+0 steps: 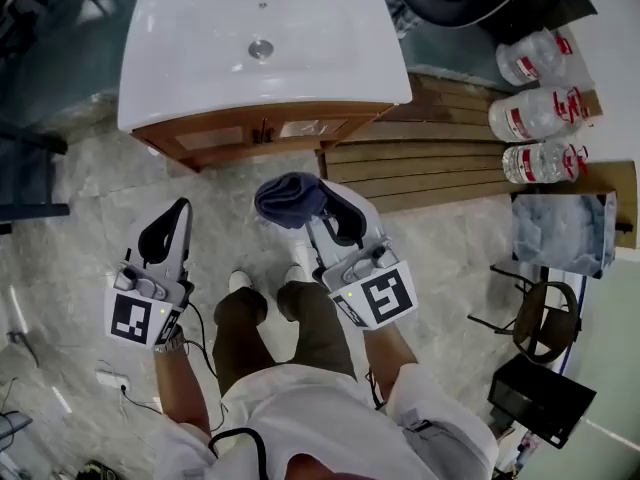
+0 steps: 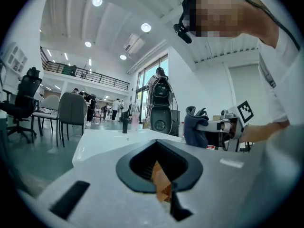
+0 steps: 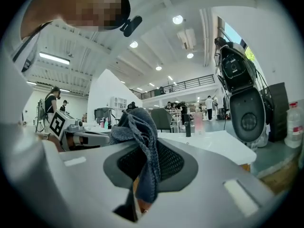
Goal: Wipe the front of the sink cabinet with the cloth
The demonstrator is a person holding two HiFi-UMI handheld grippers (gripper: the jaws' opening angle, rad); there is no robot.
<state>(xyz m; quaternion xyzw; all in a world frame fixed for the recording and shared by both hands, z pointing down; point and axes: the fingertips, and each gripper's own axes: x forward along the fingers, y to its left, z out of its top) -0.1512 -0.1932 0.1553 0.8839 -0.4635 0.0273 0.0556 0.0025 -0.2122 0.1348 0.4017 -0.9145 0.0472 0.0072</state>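
Note:
The sink cabinet has a white basin top (image 1: 200, 38) and a wooden front (image 1: 250, 133), and it stands ahead of me in the head view. My right gripper (image 1: 322, 206) is shut on a dark blue cloth (image 1: 288, 196), held up a little short of the cabinet front and apart from it. In the right gripper view the cloth (image 3: 142, 141) hangs bunched between the jaws, with the basin top (image 3: 223, 144) beyond. My left gripper (image 1: 182, 210) is shut and holds nothing, lower left of the cabinet. The left gripper view shows the basin top (image 2: 109, 144) and the cloth (image 2: 194, 126) at the right.
A wooden pallet (image 1: 440, 158) lies right of the cabinet, with large water bottles (image 1: 535, 118) beside it. A black chair (image 1: 540, 318) and a black box stand at the right. My shoes (image 1: 240, 283) are on the marble floor. A cable and socket strip lie at the lower left.

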